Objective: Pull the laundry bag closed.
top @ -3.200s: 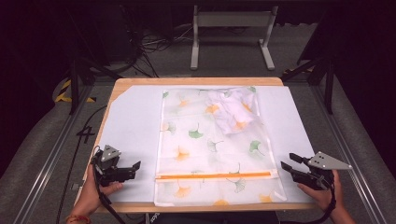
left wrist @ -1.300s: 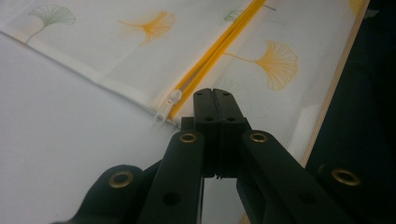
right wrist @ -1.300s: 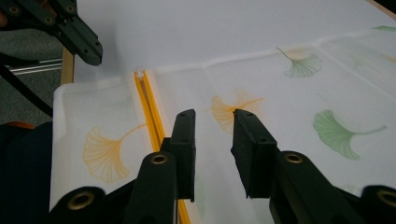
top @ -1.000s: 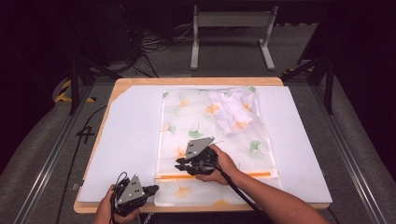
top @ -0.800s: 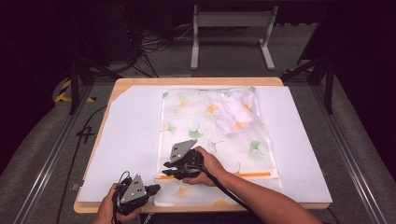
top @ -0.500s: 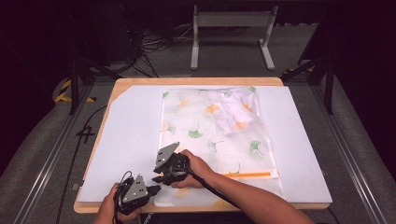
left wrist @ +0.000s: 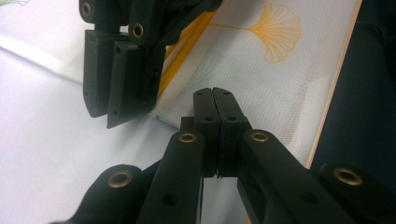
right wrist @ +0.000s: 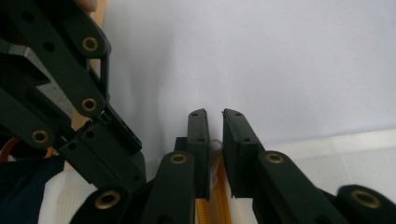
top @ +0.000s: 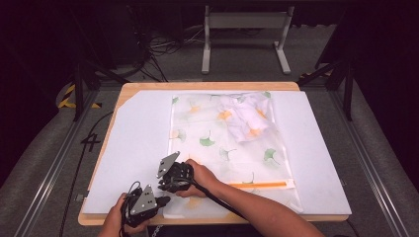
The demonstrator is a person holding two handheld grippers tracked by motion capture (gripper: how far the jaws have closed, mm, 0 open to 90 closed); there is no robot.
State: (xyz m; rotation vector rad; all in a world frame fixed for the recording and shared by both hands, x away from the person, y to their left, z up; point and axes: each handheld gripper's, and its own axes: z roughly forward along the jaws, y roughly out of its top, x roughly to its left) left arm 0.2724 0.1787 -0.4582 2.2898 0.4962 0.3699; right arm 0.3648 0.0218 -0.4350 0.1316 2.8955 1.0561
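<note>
Left gripper [top: 159,201] sits at the near left corner of the printed zip bag [top: 217,143], over the near table edge [top: 99,219]; in the left gripper view its jaws are pressed fully together, tips resting on the bag's near-left corner, and whether any film is pinched between them cannot be told. Just beyond it, right gripper [top: 165,183] lies at the left end of the orange zip strip [top: 262,184], the person's right forearm [top: 252,212] crossing the bag's near part to reach it. In the right gripper view the jaws of the right gripper [right wrist: 215,119] stand a narrow gap apart, straddling the strip's end [right wrist: 212,205] with a small clear slider piece [right wrist: 215,145] between them; whether they actually grip it cannot be told. The left gripper [right wrist: 70,126] shows close on that view's left. The bag, translucent with green and orange ginkgo leaves, lies flat on a white sheet [top: 133,148] covering the wooden table. Toward the bag's far right corner, inside it, sits a bunched white cloth [top: 247,116]. Beyond the bag's far edge, off the table, a metal stand [top: 246,34] is on the floor.
</note>
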